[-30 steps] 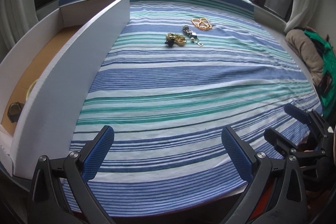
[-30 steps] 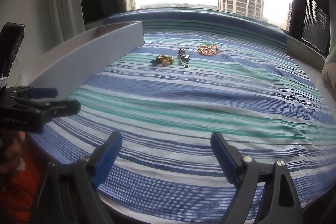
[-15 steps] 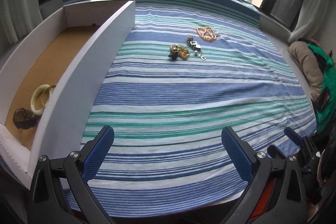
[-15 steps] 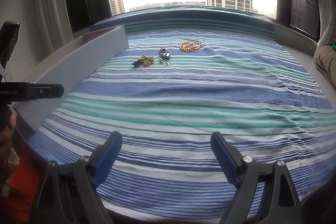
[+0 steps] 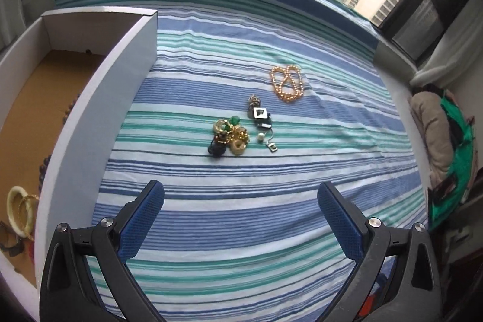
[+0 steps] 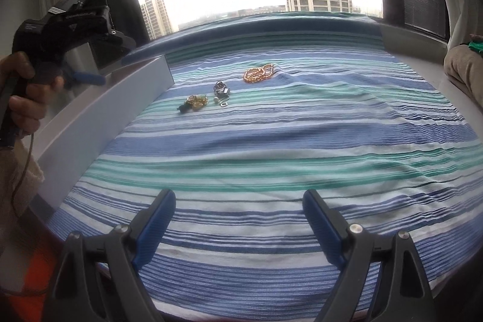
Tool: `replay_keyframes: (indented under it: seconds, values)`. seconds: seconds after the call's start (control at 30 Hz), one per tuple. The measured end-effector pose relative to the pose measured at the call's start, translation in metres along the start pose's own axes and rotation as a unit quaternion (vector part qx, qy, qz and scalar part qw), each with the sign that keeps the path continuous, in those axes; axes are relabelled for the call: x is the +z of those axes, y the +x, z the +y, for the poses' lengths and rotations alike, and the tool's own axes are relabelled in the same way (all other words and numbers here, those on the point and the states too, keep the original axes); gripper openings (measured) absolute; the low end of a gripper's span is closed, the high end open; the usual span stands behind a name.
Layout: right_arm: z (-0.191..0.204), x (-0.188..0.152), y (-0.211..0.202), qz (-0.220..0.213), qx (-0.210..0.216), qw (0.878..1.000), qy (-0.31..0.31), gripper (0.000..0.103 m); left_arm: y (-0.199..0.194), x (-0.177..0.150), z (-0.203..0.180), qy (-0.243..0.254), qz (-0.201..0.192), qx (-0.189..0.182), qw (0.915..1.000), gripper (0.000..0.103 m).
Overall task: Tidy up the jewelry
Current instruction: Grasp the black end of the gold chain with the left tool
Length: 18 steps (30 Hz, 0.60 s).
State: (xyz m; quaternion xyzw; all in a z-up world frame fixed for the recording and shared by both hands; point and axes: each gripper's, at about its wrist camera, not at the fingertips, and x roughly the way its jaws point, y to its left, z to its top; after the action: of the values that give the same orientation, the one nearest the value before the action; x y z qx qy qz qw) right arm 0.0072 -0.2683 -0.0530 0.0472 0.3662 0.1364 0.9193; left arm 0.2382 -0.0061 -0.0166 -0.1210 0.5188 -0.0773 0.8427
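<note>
Three jewelry piles lie on the striped cloth [image 5: 241, 195]: a gold and green tangle [image 5: 228, 136] [image 6: 194, 102], a silver and black piece [image 5: 261, 118] [image 6: 221, 92], and an orange bead necklace [image 5: 286, 83] [image 6: 259, 73]. A white box [image 5: 90, 122] [image 6: 99, 122] at the left holds a cream bangle [image 5: 18, 208], dark beads [image 5: 45, 165] and a dark item at its near end. My left gripper [image 5: 240, 219] is open and empty, raised above the cloth short of the piles. My right gripper [image 6: 239, 219] is open and empty, low near the front edge. The left gripper's body [image 6: 69, 20] shows high at the left.
Windows with dark frames run behind the cloth. A beige and green bundle [image 5: 437, 141] lies off the right edge. The box wall stands along the left side of the cloth.
My left gripper has risen and moved forward toward the piles, tilting down over them. The right gripper has shifted slightly; both stay open.
</note>
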Motion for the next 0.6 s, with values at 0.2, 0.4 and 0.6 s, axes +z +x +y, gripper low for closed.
replay_keyframes:
  seconds: [0.2, 0.4, 0.6]
  values:
    - [-0.009, 0.002, 0.0, 0.004, 0.0, 1.0, 0.004, 0.088, 0.087, 0.034, 0.004, -0.014, 0.055, 0.005, 0.9984, 0.068]
    - [-0.018, 0.0, -0.002, 0.0, -0.009, 1.0, 0.009, 0.088, 0.121, 0.026, -0.001, 0.022, 0.057, 0.045, 0.9971, 0.056]
    - [-0.023, -0.007, 0.001, 0.013, -0.018, 1.0, 0.017, 0.088, 0.107, 0.016, -0.004, 0.042, 0.024, 0.02, 0.9986, 0.007]
